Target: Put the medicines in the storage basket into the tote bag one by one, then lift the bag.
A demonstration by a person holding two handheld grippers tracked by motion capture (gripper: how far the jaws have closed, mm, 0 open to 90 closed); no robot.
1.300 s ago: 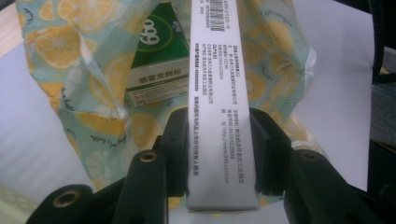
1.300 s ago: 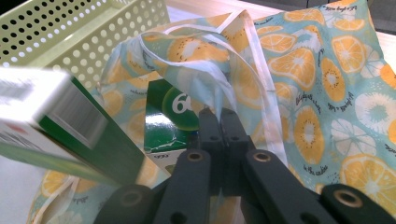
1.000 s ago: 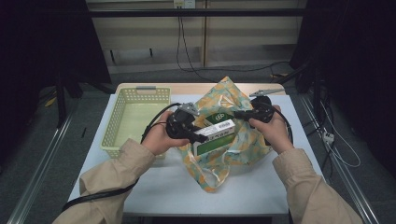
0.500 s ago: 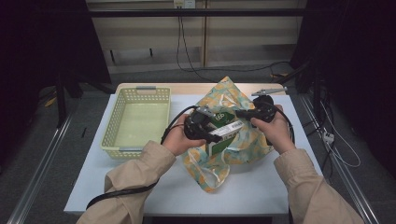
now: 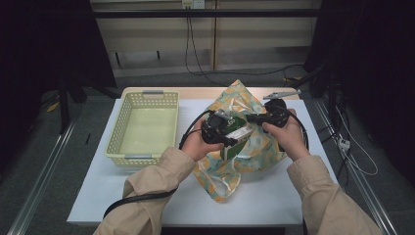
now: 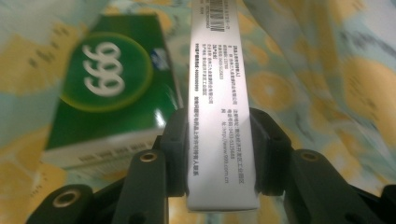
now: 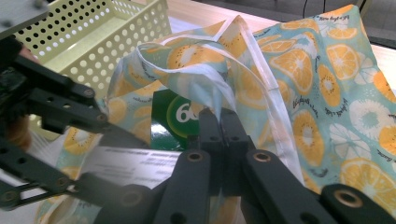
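A fruit-print cloth bag (image 5: 257,152) lies on the white table (image 5: 274,196), right of centre. My left gripper (image 5: 234,140) is shut on a small box (image 5: 239,133) at the bag's mouth. In the left gripper view the jaws (image 6: 219,137) clamp that box (image 6: 215,70) by its narrow white printed side. A green box marked 999 (image 6: 109,88) lies just beside it inside the bag. My right gripper (image 7: 220,122) is shut on the bag's white-edged rim (image 7: 212,91) and holds it up. Behind that rim stands the green box (image 7: 175,119).
A pale yellow perforated basket (image 5: 116,139) stands on the left half of the table, close to the bag. A small grey tool (image 5: 281,93) lies at the table's back right edge. Cables run over the floor behind and to the right.
My left hand has carried the box to the right and down, from beside the basket to the bag's mouth. The right hand has kept still on the rim.
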